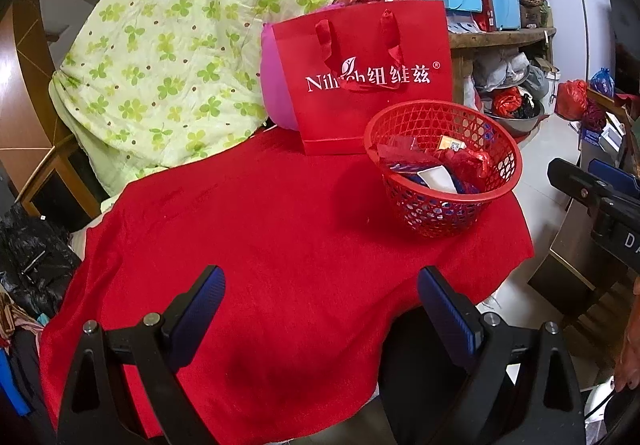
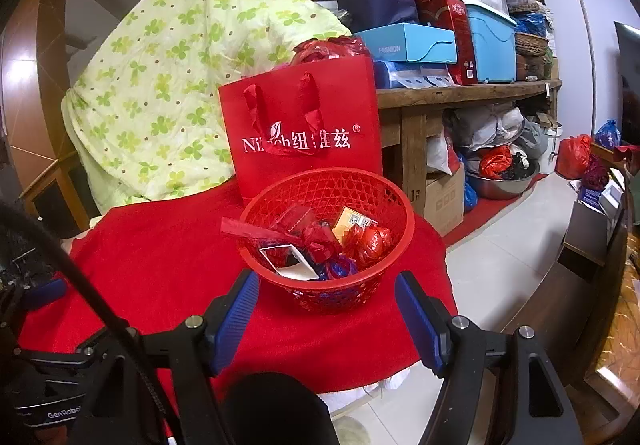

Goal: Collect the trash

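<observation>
Red mesh basket holding wrappers is sitting just ahead of the right gripper, jaws gaping, empty; left gripper likewise spread; nudging its rim risks tipping it.

Red basket, clover-patterned green quilt

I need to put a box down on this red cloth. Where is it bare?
The red cloth is bare left of the red basket, between the quilt and the left hand-held gripper. The far right corner is crowded: basket and red paper bag stand close together.
</observation>
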`<state>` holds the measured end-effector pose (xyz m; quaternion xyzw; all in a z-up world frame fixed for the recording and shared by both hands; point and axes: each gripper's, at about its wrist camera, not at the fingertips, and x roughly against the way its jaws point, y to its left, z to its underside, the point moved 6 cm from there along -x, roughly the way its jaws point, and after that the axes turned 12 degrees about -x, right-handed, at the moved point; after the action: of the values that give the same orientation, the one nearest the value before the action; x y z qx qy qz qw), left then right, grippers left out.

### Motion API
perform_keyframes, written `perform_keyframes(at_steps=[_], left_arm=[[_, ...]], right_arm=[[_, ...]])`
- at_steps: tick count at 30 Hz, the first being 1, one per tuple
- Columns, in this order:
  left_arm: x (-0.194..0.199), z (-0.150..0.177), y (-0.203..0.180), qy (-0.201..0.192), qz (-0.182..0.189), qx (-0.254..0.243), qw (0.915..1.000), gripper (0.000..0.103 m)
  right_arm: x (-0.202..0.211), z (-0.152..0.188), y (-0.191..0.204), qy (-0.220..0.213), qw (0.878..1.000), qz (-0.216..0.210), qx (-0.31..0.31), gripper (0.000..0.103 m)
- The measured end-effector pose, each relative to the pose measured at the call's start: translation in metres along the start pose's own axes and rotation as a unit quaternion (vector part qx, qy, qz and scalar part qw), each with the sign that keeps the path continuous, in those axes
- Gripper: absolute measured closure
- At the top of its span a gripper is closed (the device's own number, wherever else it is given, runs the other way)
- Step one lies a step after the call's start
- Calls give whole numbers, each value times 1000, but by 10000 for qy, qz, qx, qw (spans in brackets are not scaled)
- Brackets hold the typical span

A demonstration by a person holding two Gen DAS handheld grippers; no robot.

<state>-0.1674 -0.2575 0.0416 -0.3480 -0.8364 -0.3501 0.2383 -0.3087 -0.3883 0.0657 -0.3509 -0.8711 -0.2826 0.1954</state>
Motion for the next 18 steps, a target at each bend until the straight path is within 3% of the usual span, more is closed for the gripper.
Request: perform_keyframes(at_steps=[18], left_arm=[[-3, 3, 1, 41, 23, -40, 10000, 6]], right_arm=[[-3, 1, 7, 43, 10000, -20, 24, 29]])
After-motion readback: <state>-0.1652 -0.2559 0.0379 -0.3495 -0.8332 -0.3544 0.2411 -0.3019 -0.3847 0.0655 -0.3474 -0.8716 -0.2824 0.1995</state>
